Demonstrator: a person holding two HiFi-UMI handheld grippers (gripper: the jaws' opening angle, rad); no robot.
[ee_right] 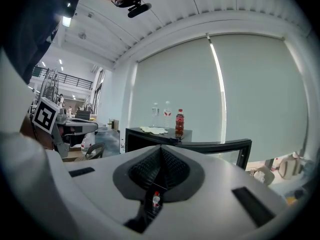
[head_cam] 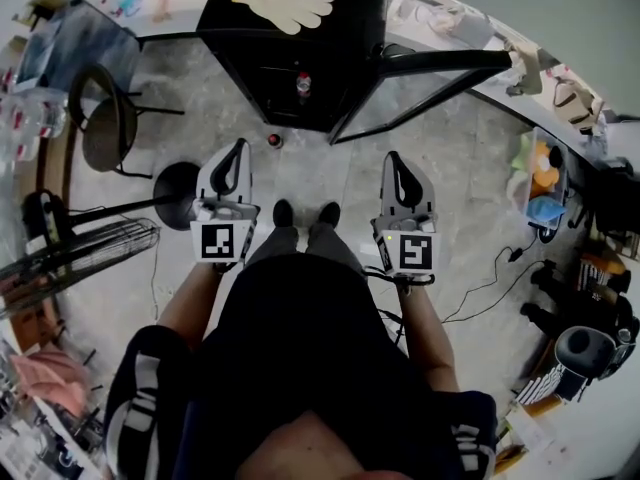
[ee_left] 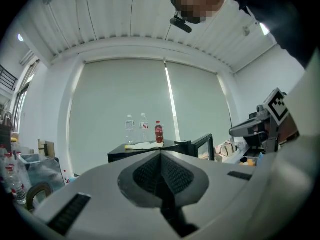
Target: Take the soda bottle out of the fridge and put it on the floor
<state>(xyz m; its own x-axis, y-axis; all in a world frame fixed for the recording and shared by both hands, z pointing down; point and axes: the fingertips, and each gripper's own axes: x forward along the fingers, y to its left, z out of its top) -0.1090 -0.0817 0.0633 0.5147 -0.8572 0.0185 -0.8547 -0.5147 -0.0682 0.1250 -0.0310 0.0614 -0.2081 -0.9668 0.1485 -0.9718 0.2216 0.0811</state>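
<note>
Soda bottle (head_cam: 274, 140), red-topped, stands on the mottled grey floor (head_cam: 310, 173) at the near side of the open black fridge (head_cam: 250, 78); a second bottle (head_cam: 303, 85) stands inside. Left gripper (head_cam: 241, 146) and right gripper (head_cam: 393, 158): ribbed jaws pressed together, empty. Only the gripper views show the fridge top: two clear bottles (ee_left: 129, 129), one red bottle (ee_left: 159, 132).

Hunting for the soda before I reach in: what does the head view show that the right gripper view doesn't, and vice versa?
Head view only: the person's shoes, a fan, and both small bottles, one inside the fridge, one on the floor. Right gripper view only: a red soda bottle and two clear bottles on the fridge top. Both: the black fridge, door open, glove on top. The gripper view catches just one small bottle below its shut tongs; which, I cannot tell.
</note>
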